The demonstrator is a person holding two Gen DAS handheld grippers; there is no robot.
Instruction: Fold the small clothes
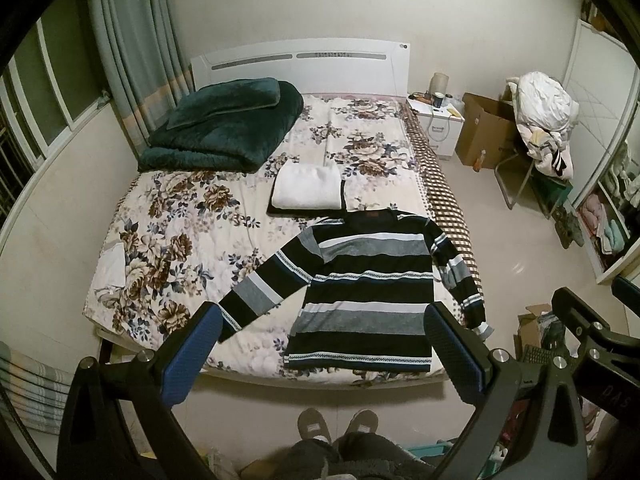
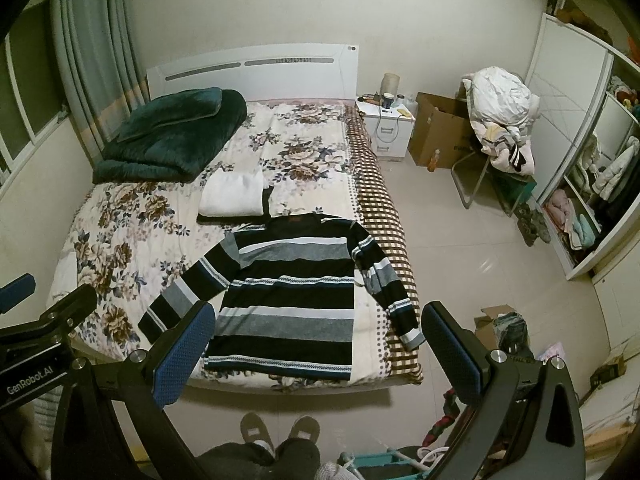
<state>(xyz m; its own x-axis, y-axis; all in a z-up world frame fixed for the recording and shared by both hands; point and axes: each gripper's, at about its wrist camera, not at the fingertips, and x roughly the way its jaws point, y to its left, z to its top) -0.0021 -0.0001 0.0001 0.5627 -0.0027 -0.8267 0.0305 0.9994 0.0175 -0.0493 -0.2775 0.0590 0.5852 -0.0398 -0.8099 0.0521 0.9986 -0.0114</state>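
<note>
A striped black, grey and white long-sleeved sweater [image 1: 368,288] lies flat on the bed near its foot, sleeves spread out; it also shows in the right wrist view [image 2: 288,284]. A folded white garment [image 1: 308,186] rests on a folded dark one behind the sweater's collar, and also shows in the right wrist view [image 2: 232,196]. My left gripper [image 1: 324,354] is open and empty, held above the foot of the bed in front of the sweater's hem. My right gripper [image 2: 320,354] is open and empty, beside the left one, over the bed's right foot corner.
A folded dark green quilt [image 1: 224,124] lies at the head of the floral bed [image 1: 168,240]. A nightstand [image 1: 440,124], cardboard box [image 1: 484,132] and chair piled with clothes [image 1: 540,128] stand to the right. An open wardrobe [image 2: 592,184] is at far right. My slippered feet [image 1: 336,426] stand at the bed's foot.
</note>
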